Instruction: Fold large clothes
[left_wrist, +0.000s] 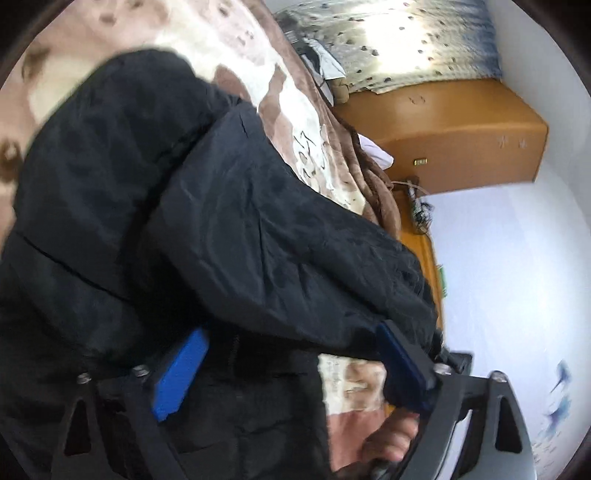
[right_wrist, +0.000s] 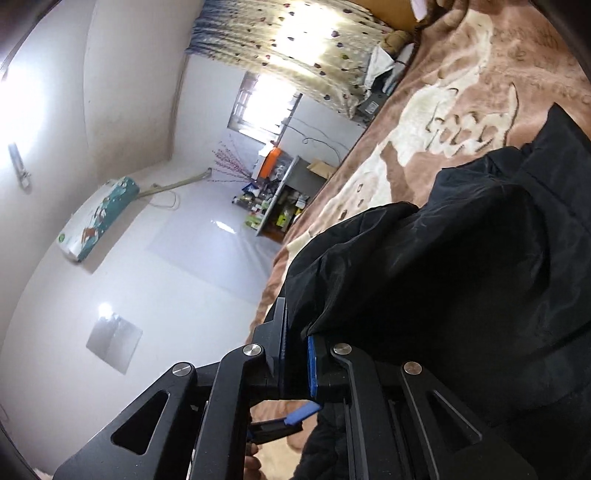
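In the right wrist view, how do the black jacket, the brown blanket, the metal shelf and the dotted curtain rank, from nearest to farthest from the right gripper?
1. black jacket: its edge is pinched in the right gripper.
2. brown blanket: under and just beyond the jacket.
3. metal shelf: on the floor past the blanket's edge.
4. dotted curtain: on the far wall, at the top.

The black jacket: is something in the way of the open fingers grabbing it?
No, nothing visible blocks it. The left gripper is open with the black jacket right between its blue fingers, lying on the brown blanket.
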